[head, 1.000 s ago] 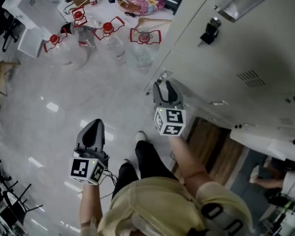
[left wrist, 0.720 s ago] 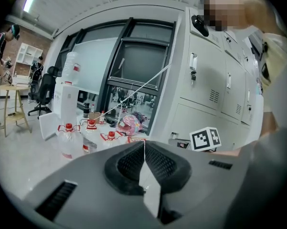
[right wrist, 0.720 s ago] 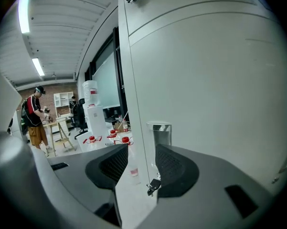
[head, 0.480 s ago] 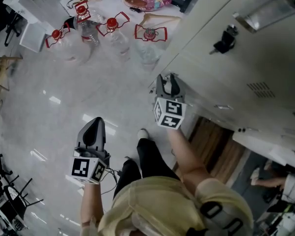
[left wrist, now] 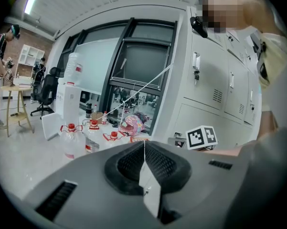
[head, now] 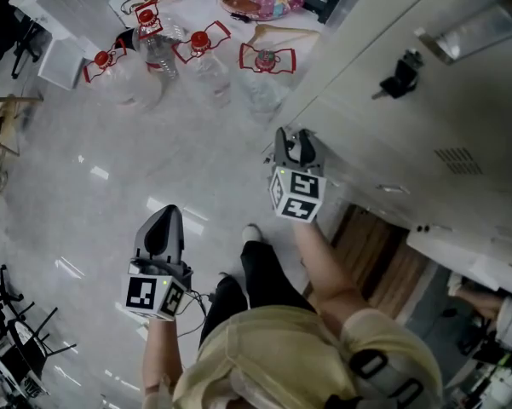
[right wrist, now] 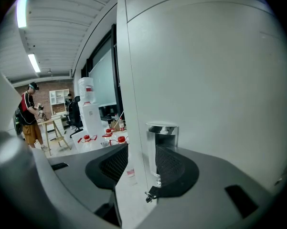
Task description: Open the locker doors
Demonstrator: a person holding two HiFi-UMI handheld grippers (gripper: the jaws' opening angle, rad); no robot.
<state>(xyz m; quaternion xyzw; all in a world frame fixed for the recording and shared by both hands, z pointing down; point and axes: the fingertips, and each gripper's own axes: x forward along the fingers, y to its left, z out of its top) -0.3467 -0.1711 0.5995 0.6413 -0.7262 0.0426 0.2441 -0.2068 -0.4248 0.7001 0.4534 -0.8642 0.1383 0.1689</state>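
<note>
A bank of pale grey lockers [head: 392, 169] is seen at the right, all doors shut. The door [right wrist: 205, 80] at the near left corner is clasped at its edge by the right gripper [right wrist: 143, 157], the chrome handle [right wrist: 162, 144] being caught between the jaws along with that edge. Water bottles [head: 196, 58] with red caps are stood on the floor [head: 94, 169] at the far left; their labels are too small to be read. The left gripper [left wrist: 144, 149] is held clenched on nothing, well left of the lockers. A red-and-white sticker [right wrist: 129, 172] is stuck on the door edge, its print illegible.
</note>
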